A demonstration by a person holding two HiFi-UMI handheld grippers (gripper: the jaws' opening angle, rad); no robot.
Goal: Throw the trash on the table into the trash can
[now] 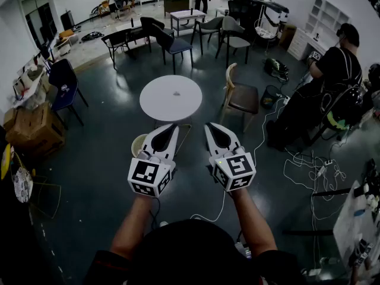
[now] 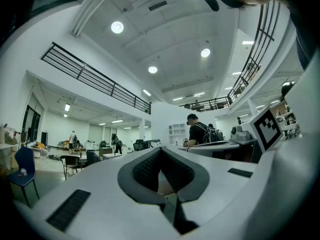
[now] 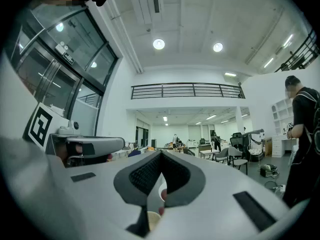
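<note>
The round white table (image 1: 171, 98) stands on the dark floor ahead of me, with one small dark item (image 1: 176, 92) near its middle. A pale round can (image 1: 139, 142) sits on the floor at the table's near side, mostly hidden behind my left gripper. Both grippers are held level and side by side, short of the table. My left gripper (image 1: 173, 125) (image 2: 161, 149) is shut with nothing in it. My right gripper (image 1: 208, 125) (image 3: 161, 152) also has its tips together and holds nothing. Through its lower gap a pale round rim (image 3: 151, 219) shows.
A wooden chair (image 1: 241, 95) stands right of the table and a black wire basket (image 1: 270, 94) beyond it. Cables (image 1: 309, 168) trail over the floor at right, where a person (image 1: 332, 76) sits. Cardboard boxes (image 1: 32, 129) and a blue chair (image 1: 64, 82) are at left.
</note>
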